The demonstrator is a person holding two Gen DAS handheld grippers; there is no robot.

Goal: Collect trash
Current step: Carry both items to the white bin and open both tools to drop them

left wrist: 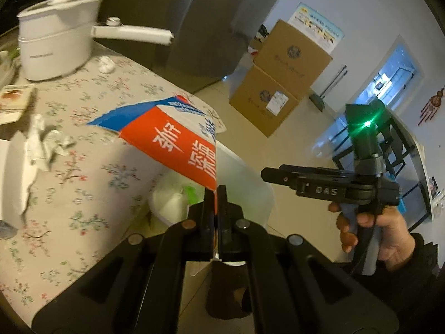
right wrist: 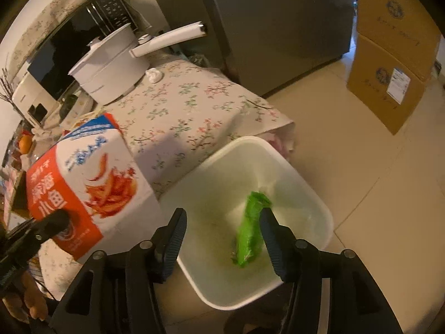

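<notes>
Binning: my left claw (left wrist: 214,194) pinches carton (right wrist: 83,183) at bench (right wrist: 194,105) edge; right claw (right wrist: 222,222) half open, empty, green wrapper (right wrist: 249,231) in bin (right wrist: 311,183). Next: carry carton over bin, release.

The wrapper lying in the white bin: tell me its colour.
Bright green; the wrapper shows best in the right wrist view, inside the bin.

both views overlook white bin (right wrist: 306,172)
</notes>
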